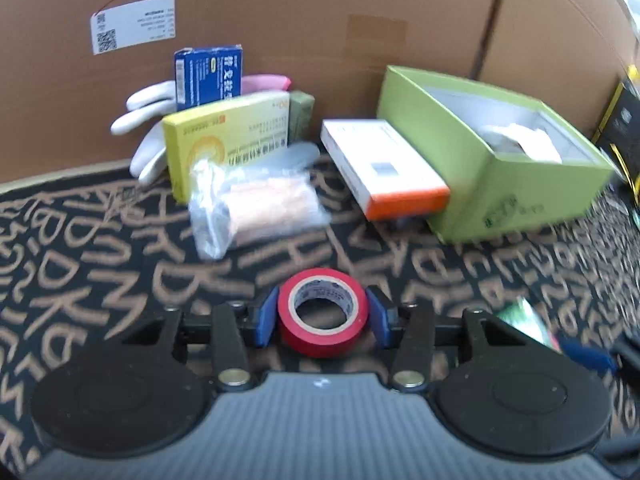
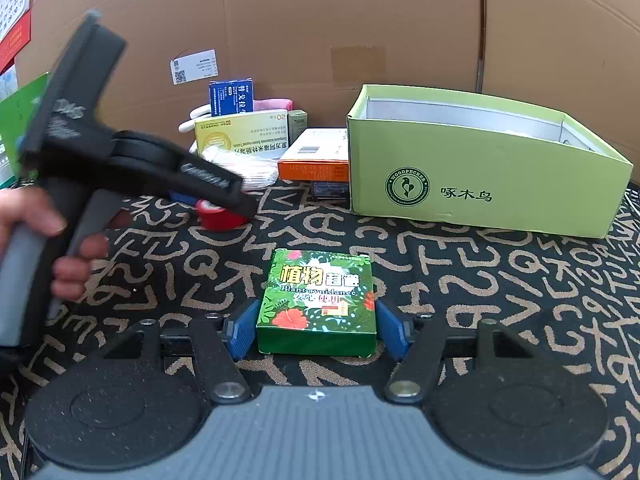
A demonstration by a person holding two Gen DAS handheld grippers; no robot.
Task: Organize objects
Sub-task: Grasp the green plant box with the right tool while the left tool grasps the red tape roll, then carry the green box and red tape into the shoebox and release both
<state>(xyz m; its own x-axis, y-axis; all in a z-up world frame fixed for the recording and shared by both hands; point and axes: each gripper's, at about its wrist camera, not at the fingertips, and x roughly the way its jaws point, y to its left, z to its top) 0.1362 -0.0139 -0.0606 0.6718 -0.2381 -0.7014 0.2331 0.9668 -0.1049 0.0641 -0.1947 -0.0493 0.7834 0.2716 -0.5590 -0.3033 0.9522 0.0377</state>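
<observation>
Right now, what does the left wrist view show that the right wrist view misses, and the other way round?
Only the left wrist view shows the left gripper head-on, its pads against the red tape roll, and the inside of the light green box. Only the right wrist view shows the right gripper around the green floral box, plus the hand holding the left tool. Both share the orange-ended box, yellow box, blue box and cardboard wall.
</observation>
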